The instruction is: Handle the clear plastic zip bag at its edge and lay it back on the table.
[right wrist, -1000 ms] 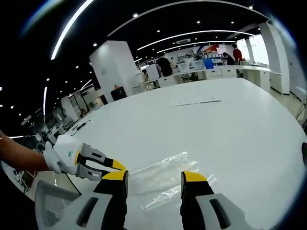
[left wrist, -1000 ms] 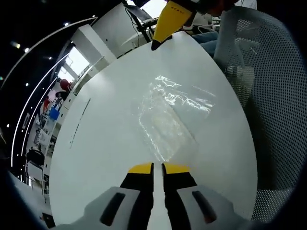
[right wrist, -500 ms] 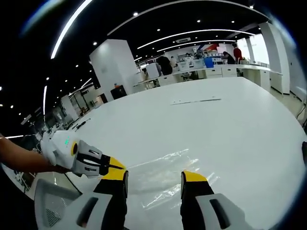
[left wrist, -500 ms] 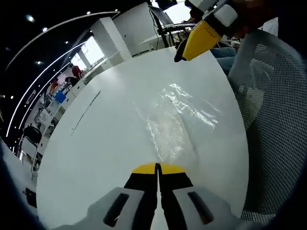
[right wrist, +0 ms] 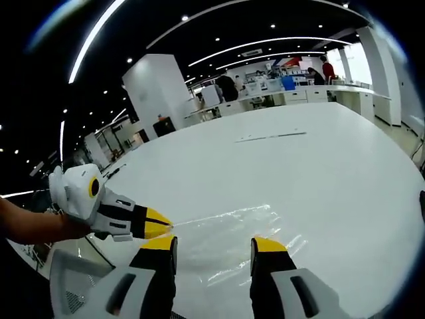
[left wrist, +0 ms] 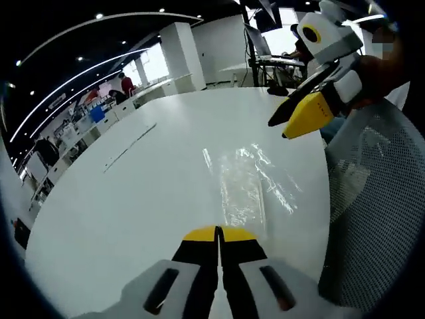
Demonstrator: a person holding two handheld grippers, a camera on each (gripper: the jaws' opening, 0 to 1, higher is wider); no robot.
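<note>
Lengthwise ahead, zip bag (left wrist: 247,186) apparently pinched by closed left gripper (left wrist: 217,234), right gripper (right wrist: 214,247) open.

Bright, even light from ceiling strips and spots, curved by fisheye toward 11–1 o'clock. Glare streaks on zip bag (left wrist: 249,183) & glossy white table (left wrist: 133,199); windows blown out approx 1 o'clock. Focus sharp, shadows faint.

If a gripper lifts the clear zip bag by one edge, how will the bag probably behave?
The clear zip bag looks thin and wrinkled, so it would probably hang limp. It appears empty and flat on the white table, so likely very light. Its glossy film may slip between the jaws.
</note>
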